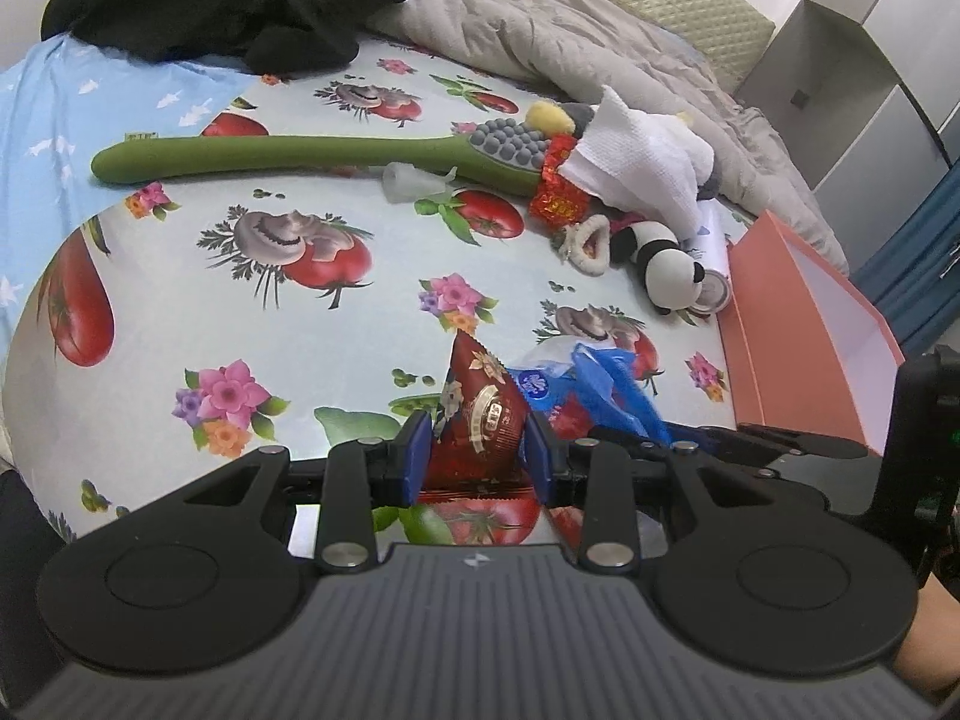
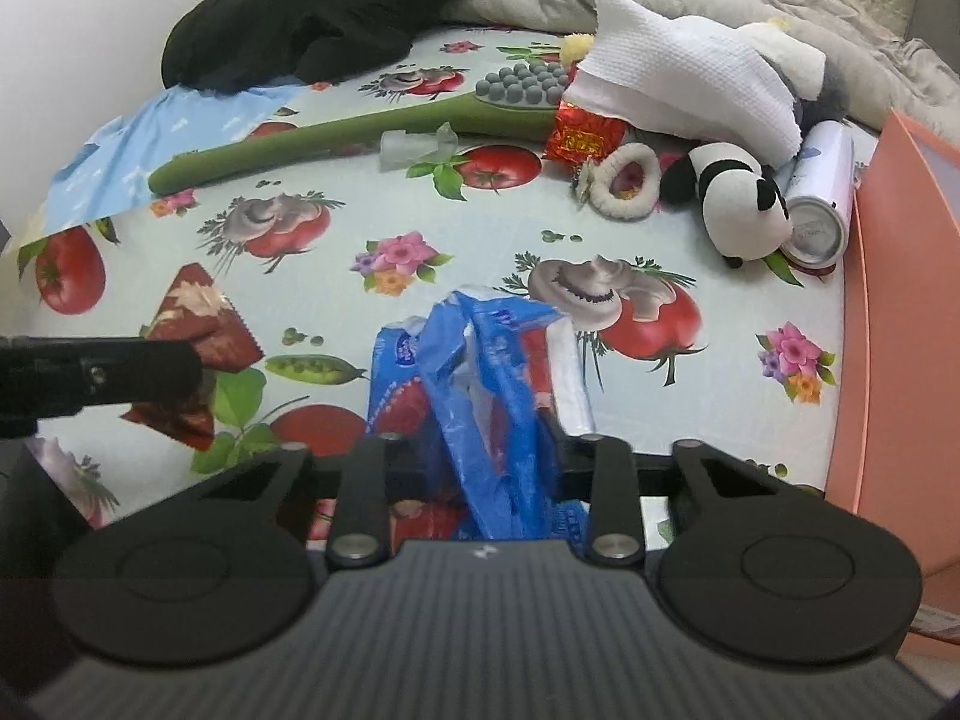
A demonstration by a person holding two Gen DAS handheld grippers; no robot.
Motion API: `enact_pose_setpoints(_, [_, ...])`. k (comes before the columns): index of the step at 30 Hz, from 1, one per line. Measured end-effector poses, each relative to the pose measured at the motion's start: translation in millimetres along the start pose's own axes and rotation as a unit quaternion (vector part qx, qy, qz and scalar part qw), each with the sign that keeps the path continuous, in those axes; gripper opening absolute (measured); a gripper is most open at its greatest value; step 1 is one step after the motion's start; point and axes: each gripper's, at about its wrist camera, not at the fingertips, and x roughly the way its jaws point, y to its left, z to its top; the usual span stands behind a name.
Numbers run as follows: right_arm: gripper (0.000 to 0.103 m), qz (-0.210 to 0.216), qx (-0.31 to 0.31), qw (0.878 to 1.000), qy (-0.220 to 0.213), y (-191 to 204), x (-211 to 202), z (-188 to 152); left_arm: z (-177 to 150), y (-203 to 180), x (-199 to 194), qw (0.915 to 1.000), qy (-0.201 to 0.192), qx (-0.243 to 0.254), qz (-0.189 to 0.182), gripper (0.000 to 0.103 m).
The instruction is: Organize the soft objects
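Nearest me, my left gripper [image 1: 478, 456] is clamped with its blue pads on a glossy dark-red triangular snack packet [image 1: 480, 414] with gold print, its point standing up between the fingers. My right gripper [image 2: 495, 462] is closed on a crinkled blue plastic bag [image 2: 474, 384], whose thin film bunches up and spills forward over the surface. The right wrist view shows the red packet [image 2: 201, 330] from the side, with the left gripper's black finger [image 2: 102, 378] across it; the left view shows the blue bag [image 1: 606, 390] just right of the packet.

Both lie on a smooth printed cloth with tomatoes, mushrooms and flowers [image 1: 336, 312] spread over the bed. At the right edge stands an open salmon-pink cardboard box [image 1: 798, 324] with a white inside.

Further off, a small plush panda [image 2: 735, 204] lies beside a white metal can [image 2: 819, 198] on its side, which only the right view shows in full. Next to it are a fluffy cream hair scrunchie [image 2: 624, 180], a shiny red foil wrapper [image 2: 585, 135], and a dimpled white paper towel [image 2: 684, 84] draped over a grey soft toy. A long green rubbery massage stick with grey knobs [image 1: 312, 159] stretches across the cloth.

Farthest back lie a black garment [image 1: 240, 0] and a rumpled grey quilt [image 1: 576, 42].
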Motion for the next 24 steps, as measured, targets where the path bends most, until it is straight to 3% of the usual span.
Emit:
enact_pose_setpoints(2, [0.01,0.003,0.0,1.0,0.004,0,-2,1,0,-4,-1,1.0,-0.002,0.002,0.0,0.039])
enact_pose_setpoints(4, [0.009,0.011,-0.009,1.0,0.002,2,-6,1,1,-9,-3,1.0,-0.002,0.002,-0.001,0.039])
enact_pose_setpoints(24, [0.009,-0.031,0.06,0.993,-0.092,-17,-126,6,20,-66,-57,0.9974,-0.029,0.042,-0.051,0.039])
